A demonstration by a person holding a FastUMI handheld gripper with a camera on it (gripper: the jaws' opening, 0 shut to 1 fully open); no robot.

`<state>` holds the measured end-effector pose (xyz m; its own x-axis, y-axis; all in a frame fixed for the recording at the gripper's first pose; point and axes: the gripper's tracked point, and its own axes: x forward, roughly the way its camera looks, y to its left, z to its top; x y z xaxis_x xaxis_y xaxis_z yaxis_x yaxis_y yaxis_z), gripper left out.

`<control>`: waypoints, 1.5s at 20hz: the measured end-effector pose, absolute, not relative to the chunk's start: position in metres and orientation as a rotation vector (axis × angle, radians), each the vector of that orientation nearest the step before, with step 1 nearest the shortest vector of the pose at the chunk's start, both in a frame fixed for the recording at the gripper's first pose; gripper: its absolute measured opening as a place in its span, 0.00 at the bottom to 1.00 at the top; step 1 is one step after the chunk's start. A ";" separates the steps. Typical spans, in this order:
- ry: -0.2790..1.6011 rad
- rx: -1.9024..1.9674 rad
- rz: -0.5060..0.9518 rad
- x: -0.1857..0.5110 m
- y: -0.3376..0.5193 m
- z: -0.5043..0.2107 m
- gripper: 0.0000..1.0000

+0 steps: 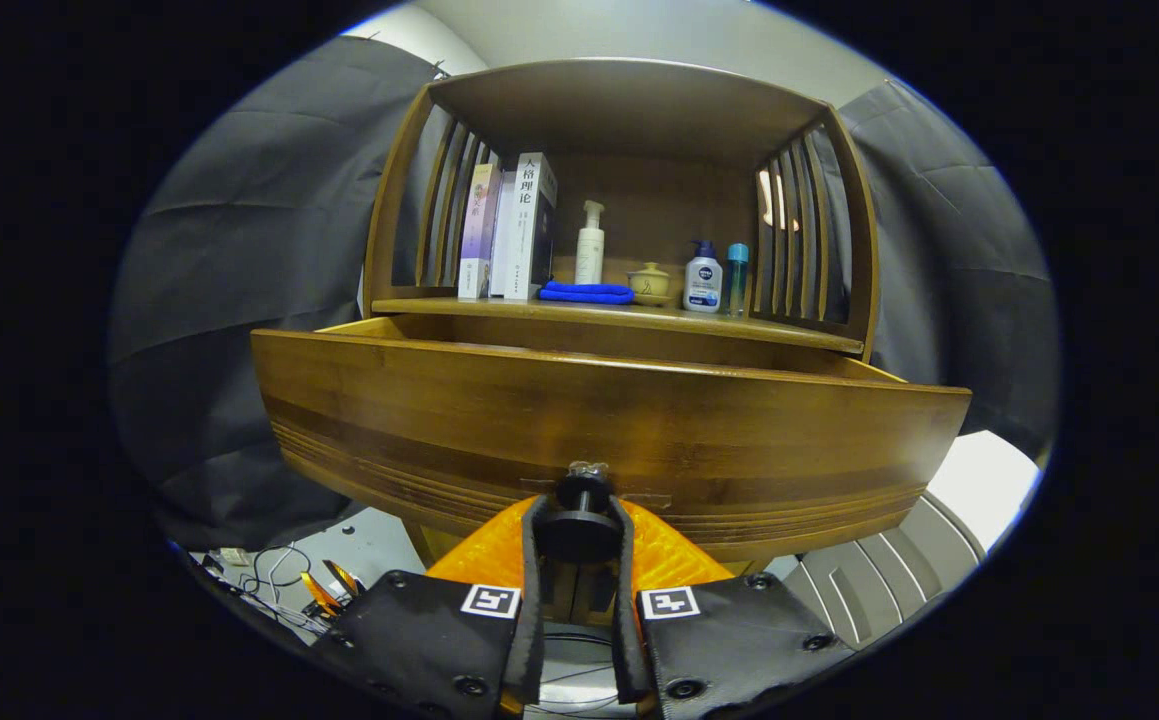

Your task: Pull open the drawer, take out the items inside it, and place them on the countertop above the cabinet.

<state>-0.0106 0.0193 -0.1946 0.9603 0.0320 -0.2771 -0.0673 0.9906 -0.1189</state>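
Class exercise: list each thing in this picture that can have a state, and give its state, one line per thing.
drawer: pulled open, inside hidden
drawer knob: clamped between both fingers
gripper: shut on the knob
blue cloth: folded flat on shelf
books: standing upright
white pump bottle: upright
small lidded pot: lid on

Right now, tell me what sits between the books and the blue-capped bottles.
In the gripper view: a white pump bottle, a folded blue cloth and a small lidded pot. The gripper is shut on the drawer knob.
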 end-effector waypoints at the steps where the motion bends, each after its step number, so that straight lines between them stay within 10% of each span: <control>1: 0.277 -0.129 0.054 -0.012 0.019 -0.194 0.30; 9: 0.218 -0.164 0.083 -0.010 0.021 -0.187 0.47; 18: 0.054 -0.131 0.050 -0.012 0.015 -0.137 0.98; 30: 0.006 -0.110 0.065 0.018 0.016 -0.035 0.98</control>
